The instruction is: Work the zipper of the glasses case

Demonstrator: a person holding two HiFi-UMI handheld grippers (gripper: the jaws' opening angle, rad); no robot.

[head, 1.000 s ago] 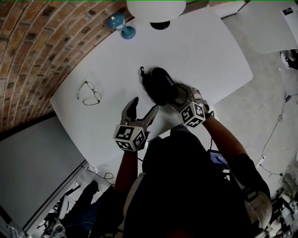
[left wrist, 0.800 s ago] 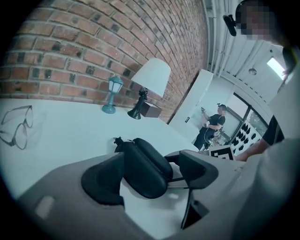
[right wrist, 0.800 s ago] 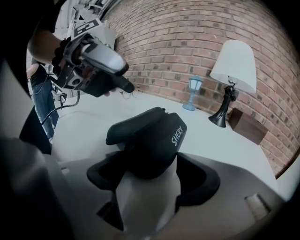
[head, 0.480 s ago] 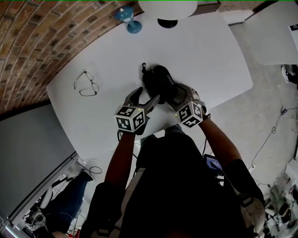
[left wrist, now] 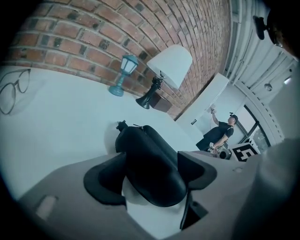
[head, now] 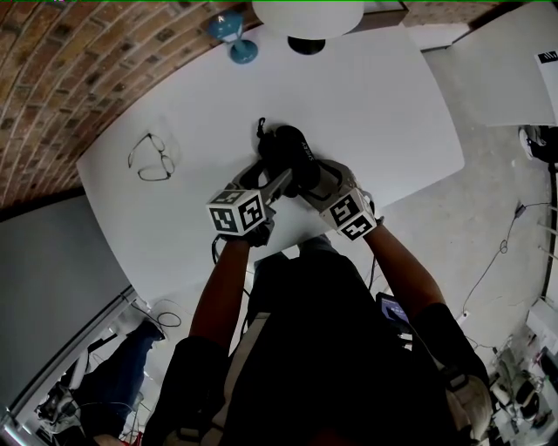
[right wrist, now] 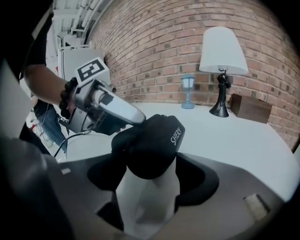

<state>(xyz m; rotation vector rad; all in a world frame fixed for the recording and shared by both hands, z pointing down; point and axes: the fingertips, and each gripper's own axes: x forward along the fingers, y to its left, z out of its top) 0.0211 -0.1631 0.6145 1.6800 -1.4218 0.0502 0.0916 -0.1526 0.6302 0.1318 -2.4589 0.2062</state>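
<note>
The black glasses case (head: pixel 286 146) lies on the white table (head: pixel 375 104), its zipper pull (head: pixel 260 129) at the far end. My left gripper (head: pixel 272 176) reaches onto the case's near left end. In the left gripper view the case (left wrist: pixel 145 154) fills the gap between both pads, and the jaws of the left gripper (left wrist: pixel 150 173) have just been closing on it. My right gripper (head: pixel 307 179) is shut on the near right end. In the right gripper view the case (right wrist: pixel 157 136), with white lettering, sits in the right gripper (right wrist: pixel 152 180), whose jaws have closed a little further.
A pair of spectacles (head: pixel 148 157) lies on the table to the left. A small blue lantern ornament (head: pixel 234 39) and a white-shaded lamp (head: pixel 305 13) stand at the far edge by the brick wall. A brown box (right wrist: pixel 251 108) sits beside the lamp. A person (left wrist: pixel 218 133) stands far behind.
My left gripper came down and forward from the near table edge onto the case's near left end. The right gripper stayed on the case.
</note>
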